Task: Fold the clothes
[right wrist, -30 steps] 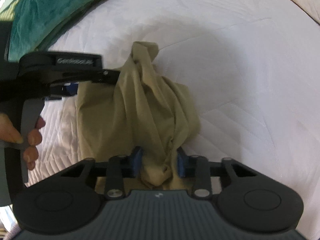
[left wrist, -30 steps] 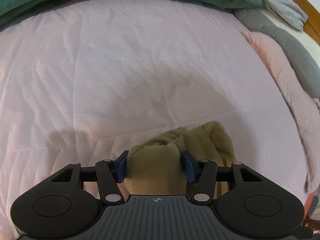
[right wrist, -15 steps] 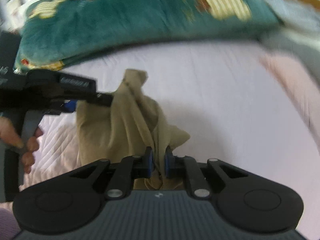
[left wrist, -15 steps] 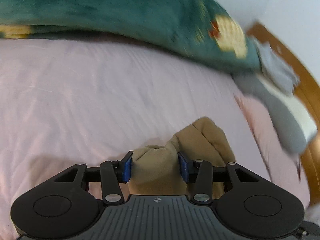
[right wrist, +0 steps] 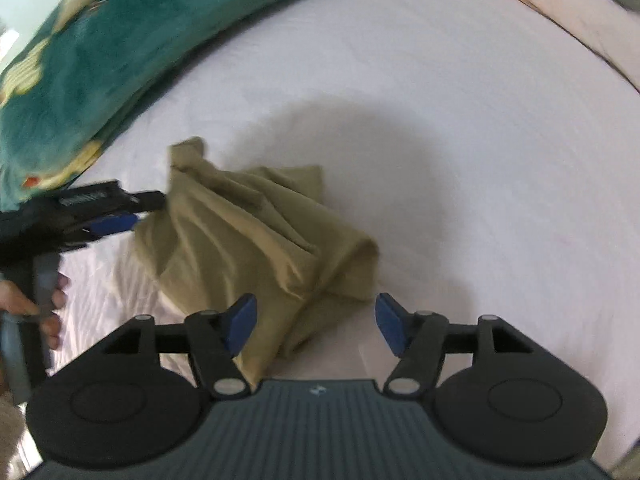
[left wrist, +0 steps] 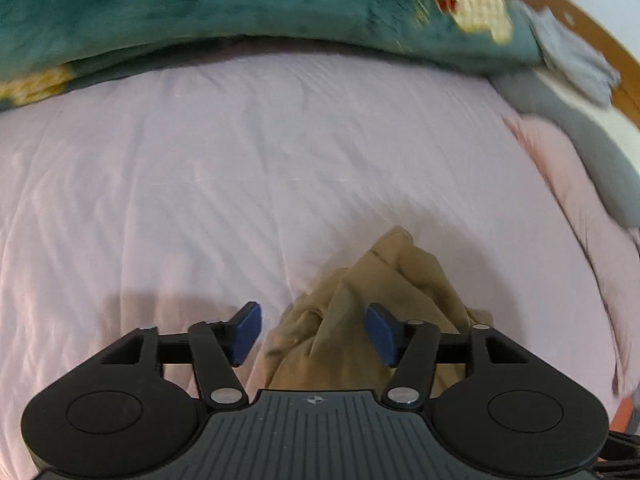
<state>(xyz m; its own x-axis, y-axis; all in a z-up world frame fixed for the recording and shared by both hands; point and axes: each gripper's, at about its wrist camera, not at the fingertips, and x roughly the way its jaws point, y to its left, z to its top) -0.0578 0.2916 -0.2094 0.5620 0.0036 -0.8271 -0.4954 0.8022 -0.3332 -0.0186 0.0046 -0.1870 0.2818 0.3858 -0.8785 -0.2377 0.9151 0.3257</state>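
Note:
An olive-tan garment [right wrist: 260,240] lies in a crumpled heap on the pale pink bed sheet [right wrist: 460,140]. My right gripper [right wrist: 316,328] hovers over its near edge. Its jaws are opening, and a fold shows between the blue pads without being pressed. In the left wrist view the same garment [left wrist: 380,292] bunches up between the jaws of my left gripper [left wrist: 314,334]. These jaws are opening too, and the left pad stands apart from the cloth. The right wrist view shows the left gripper [right wrist: 148,210] at the heap's left side, held by a hand [right wrist: 52,312].
A dark green plush blanket [left wrist: 240,8] with yellow patches runs along the far side of the bed. A grey cloth [left wrist: 580,56], a pink quilt [left wrist: 560,184] and a wooden headboard [left wrist: 592,28] lie at the right. Bare sheet [left wrist: 200,180] stretches beyond the garment.
Both grippers were pinching the garment and have opened wide. The cloth has dropped into a slumped heap on the sheet. Both grippers have lifted a little.

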